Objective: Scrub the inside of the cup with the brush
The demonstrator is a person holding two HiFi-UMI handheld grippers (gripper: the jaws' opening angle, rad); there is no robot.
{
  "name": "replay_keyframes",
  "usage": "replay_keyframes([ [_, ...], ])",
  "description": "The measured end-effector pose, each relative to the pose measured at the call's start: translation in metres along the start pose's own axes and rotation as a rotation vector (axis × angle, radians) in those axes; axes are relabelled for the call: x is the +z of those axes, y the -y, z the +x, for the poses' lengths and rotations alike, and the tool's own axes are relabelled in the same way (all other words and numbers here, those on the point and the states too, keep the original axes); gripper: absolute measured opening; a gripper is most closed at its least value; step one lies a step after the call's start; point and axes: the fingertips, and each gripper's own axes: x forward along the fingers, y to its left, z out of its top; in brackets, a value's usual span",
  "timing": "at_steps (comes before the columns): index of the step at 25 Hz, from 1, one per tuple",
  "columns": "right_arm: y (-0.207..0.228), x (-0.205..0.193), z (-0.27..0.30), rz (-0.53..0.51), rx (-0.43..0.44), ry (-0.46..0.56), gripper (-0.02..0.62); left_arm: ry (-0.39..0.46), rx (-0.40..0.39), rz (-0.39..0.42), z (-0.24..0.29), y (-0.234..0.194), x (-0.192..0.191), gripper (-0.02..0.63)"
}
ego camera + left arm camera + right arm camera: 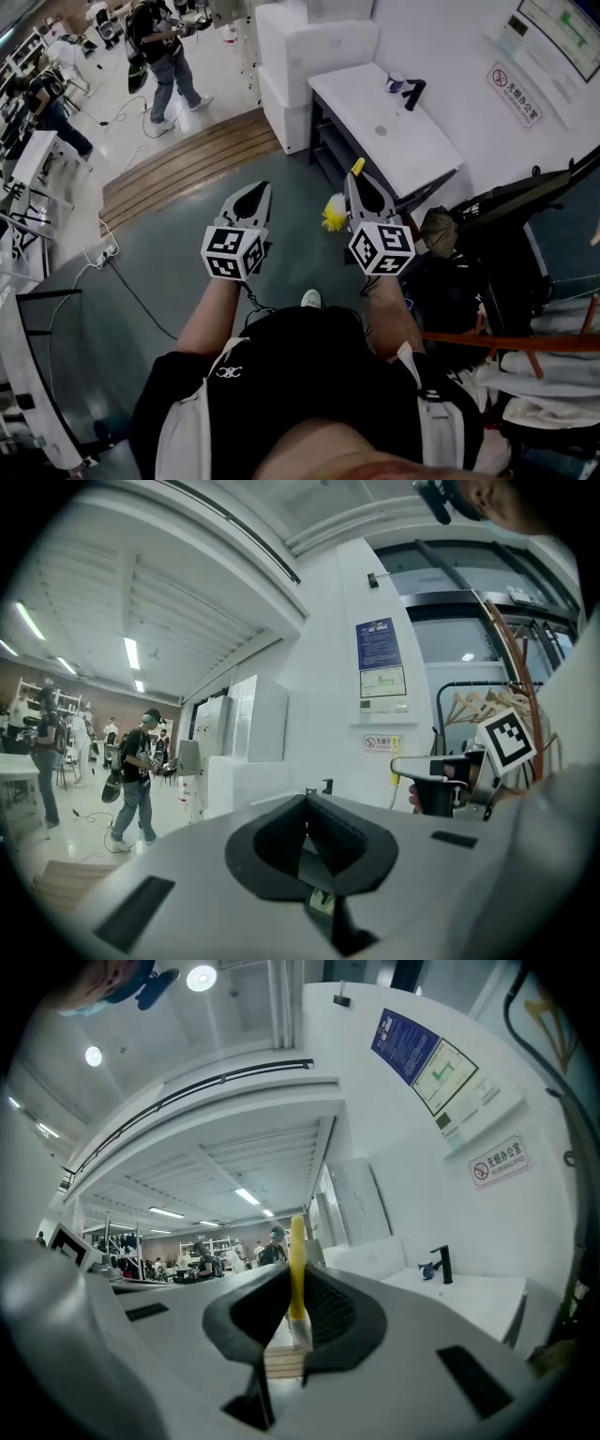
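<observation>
Gripping the brush (297, 1274), the right claw (360, 178) has its jaws clamped on the yellow handle, which stands upright between the pads. From the head view, the yellow bristles (334, 213) stick out on the side towards the left claw (252, 190). That one is pressed fully closed, nothing between its jaws, and it sits level beside its partner, both out in front of the person's chest over the grey floor (187, 244). Further ahead is the white table (375, 127), well apart from both claws. At its far end sits the cup (396, 83), just beside a black faucet (413, 94). Way back, a person (164, 47) stands on the pale floor.
</observation>
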Motion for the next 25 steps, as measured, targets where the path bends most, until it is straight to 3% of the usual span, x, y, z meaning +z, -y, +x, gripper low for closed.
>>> replay_keyframes([
  [8,0.071,0.011,0.053,-0.005,-0.015,0.013,0.049,0.014,-0.011,0.025,0.092,0.0,0.013,0.014],
  [25,0.188,0.019,0.134,-0.064,-0.134,0.018,0.049,-0.001,-0.157,0.047,0.27,0.002,0.014,0.014],
])
